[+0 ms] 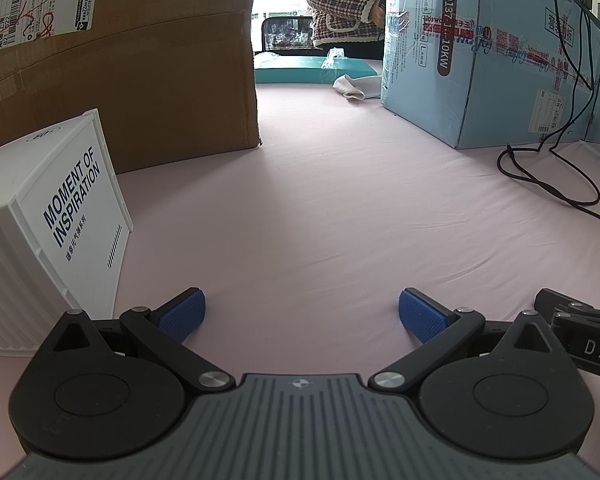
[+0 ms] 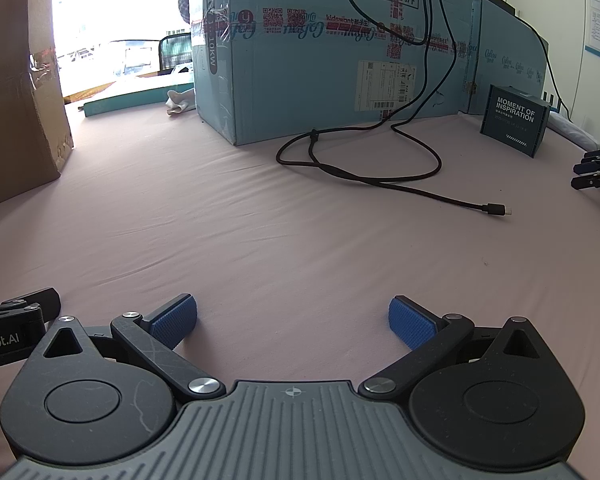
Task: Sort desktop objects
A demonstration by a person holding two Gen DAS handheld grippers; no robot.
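Observation:
My left gripper (image 1: 302, 316) is open low over the pink cloth, nothing between its blue pads. A white box (image 1: 56, 220) printed "MOMENT OF INSPIRATION" stands just to its left. My right gripper (image 2: 293, 322) is also open and empty above the cloth. Far to its right a dark blue box (image 2: 514, 120) with the same print stands by the wall. A black cable (image 2: 364, 168) loops on the cloth ahead, its plug (image 2: 498, 210) lying free. Each gripper shows at the edge of the other's view.
A brown cardboard carton (image 1: 132, 64) rises at the left and a large light-blue carton (image 2: 340, 52) at the right. Between them lie a teal board (image 1: 312, 70) and a white cloth (image 1: 350, 86). A person in a checked jacket (image 1: 340, 0) stands behind. Black clips (image 2: 598, 170) lie at far right.

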